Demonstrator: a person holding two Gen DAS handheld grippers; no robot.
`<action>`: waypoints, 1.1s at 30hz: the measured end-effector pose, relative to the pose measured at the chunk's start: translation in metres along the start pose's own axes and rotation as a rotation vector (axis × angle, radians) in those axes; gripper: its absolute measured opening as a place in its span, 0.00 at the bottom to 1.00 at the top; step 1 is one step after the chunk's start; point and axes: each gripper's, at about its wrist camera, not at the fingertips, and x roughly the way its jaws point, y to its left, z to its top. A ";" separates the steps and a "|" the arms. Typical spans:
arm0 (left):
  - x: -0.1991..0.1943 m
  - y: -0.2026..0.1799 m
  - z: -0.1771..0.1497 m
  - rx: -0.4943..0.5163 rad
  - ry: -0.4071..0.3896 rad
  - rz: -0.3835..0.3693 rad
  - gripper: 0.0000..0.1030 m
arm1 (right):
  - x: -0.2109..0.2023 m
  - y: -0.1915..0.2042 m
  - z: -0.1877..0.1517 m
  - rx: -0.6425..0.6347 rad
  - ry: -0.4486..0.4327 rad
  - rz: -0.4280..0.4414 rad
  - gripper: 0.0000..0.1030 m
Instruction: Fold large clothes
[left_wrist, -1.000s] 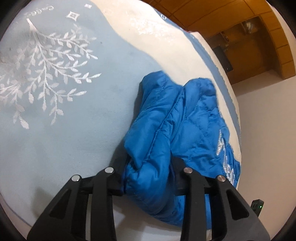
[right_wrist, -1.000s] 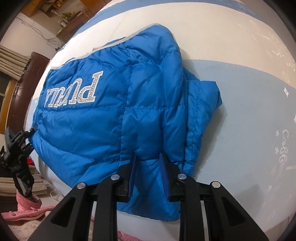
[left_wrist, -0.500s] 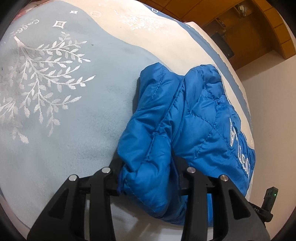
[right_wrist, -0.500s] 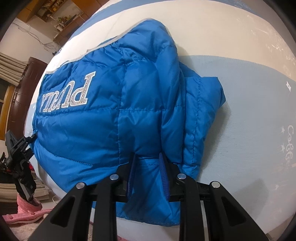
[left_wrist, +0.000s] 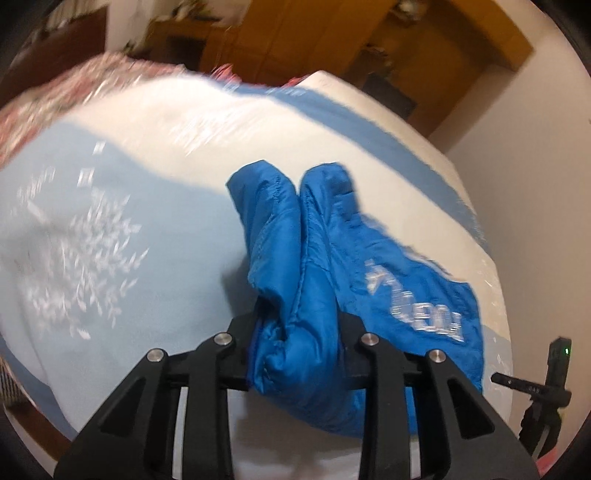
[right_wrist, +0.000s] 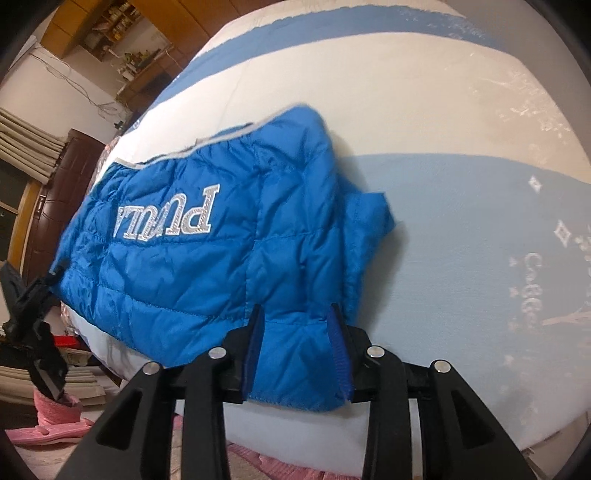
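A blue quilted puffer jacket (right_wrist: 207, 258) with silver lettering lies folded on a pale blue and white bed cover (right_wrist: 480, 229). It also shows in the left wrist view (left_wrist: 317, 280). My left gripper (left_wrist: 299, 332) has a bunched fold of the jacket between its jaws near the bed's near edge. My right gripper (right_wrist: 295, 325) has its jaws spread around the jacket's lower hem, with the fabric lying loosely between them. The left wrist view is blurred by motion.
The bed cover (left_wrist: 92, 240) carries white leaf embroidery. Wooden cabinets (left_wrist: 388, 44) stand behind the bed. A dark wooden door (right_wrist: 55, 192) and pink slippers (right_wrist: 51, 417) on the floor sit left of the bed. The other gripper's black frame (right_wrist: 29, 332) shows at the left.
My right gripper's jaws have widened on the hem. My left gripper has tilted up and pulled back, so more of the room shows. The jacket lies about where it was.
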 end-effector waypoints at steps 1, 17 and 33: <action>-0.007 -0.011 0.000 0.030 -0.010 -0.005 0.28 | -0.004 -0.001 0.000 0.001 0.000 -0.011 0.34; 0.012 -0.230 -0.045 0.531 0.064 -0.081 0.28 | -0.062 0.017 0.011 -0.034 -0.034 -0.194 0.42; 0.121 -0.268 -0.103 0.652 0.287 -0.060 0.34 | -0.063 -0.004 0.014 -0.042 -0.024 -0.188 0.43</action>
